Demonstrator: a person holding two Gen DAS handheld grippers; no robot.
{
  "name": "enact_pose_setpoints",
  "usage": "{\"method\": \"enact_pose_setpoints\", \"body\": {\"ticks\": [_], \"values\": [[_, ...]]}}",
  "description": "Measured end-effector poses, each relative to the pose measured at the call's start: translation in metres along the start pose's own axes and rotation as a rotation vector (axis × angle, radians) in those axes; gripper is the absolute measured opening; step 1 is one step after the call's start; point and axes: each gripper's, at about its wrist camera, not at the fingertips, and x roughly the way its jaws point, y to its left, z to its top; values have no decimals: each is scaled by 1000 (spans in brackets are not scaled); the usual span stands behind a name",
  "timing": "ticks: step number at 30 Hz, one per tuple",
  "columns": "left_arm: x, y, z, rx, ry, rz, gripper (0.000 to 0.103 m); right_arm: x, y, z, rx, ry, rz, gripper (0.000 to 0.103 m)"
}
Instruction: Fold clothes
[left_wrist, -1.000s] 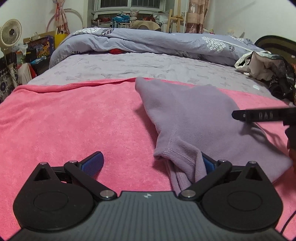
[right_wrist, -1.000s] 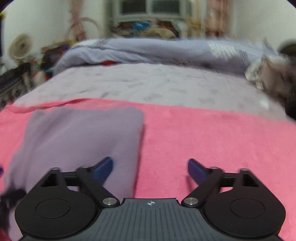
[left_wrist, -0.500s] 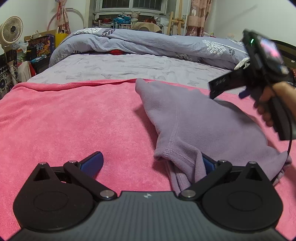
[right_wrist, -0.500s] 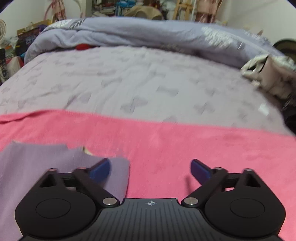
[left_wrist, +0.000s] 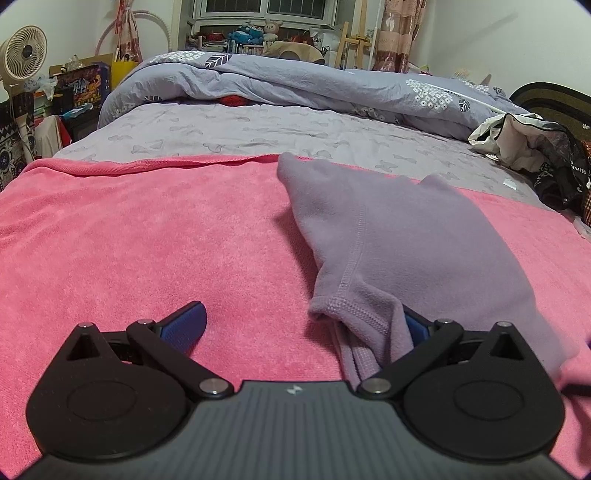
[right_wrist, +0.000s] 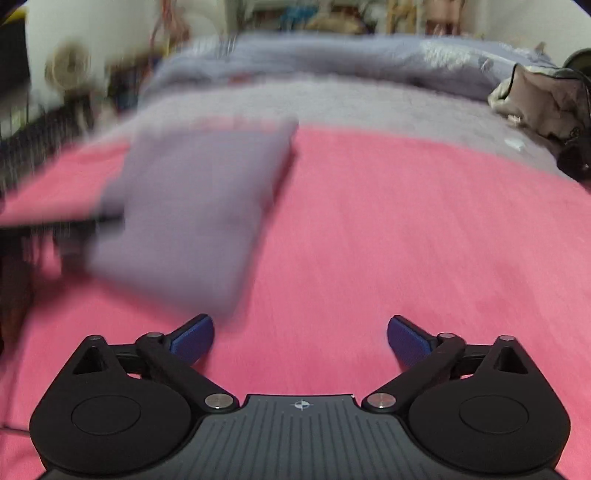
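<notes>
The lilac fleece garment (left_wrist: 413, 240) lies folded on the pink towel (left_wrist: 129, 236) spread over the bed (left_wrist: 258, 125), running from the upper middle of the left-wrist frame down to its lower right; in the blurred right-wrist frame it sits in the left half, above the left blue pad. The left tongs (left_wrist: 303, 321) are spread wide, yet the hemmed near corner of the garment is draped over their right-hand pad, so nothing is pinched and the cloth only rests there. The right tongs (right_wrist: 301, 334) are empty and opening to their widest over bare towel, with the garment off to their upper left. The step in hand looks like taking a fresh hold for the next fold. To do it well, the left tongs should close on the whole hem, catching every layer at the stitched edge and not just the top one, or the fold will split apart when lifted. The right tongs should reach a matching corner on the same edge so the cloth rises evenly. Fleece is thick and clings to towelling, so lift it clear before carrying it over, to avoid dragging the towel into wrinkles.
</notes>
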Motion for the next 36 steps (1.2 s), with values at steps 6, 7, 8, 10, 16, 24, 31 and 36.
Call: {"method": "enact_pose_setpoints", "body": {"ticks": [6,7,8,10,16,24,31,36], "values": [[-46,-10,-22,-18,20,-20,103,-40,-26,-43,-107,-75,145,103],[-59,-17,-32,0,23,-42,103,-43,-34,-48,-120,-84,176,103],[-73,-24,-43,22,28,-62,103,-46,-40,-50,-139,-91,194,103],[-95,-42,-63,91,43,-58,103,-49,-49,-54,-164,-104,226,103],[-121,-86,-101,280,-35,52,103,-46,-57,-64,-176,-209,257,103],[-117,-75,-84,187,48,16,103,-47,-59,-67,-149,-227,227,103],[-123,-103,-35,212,-78,41,103,-40,-19,-11,-376,-217,347,103],[-64,-108,-57,176,85,118,103,14,-23,1,-318,-107,447,103]]}}
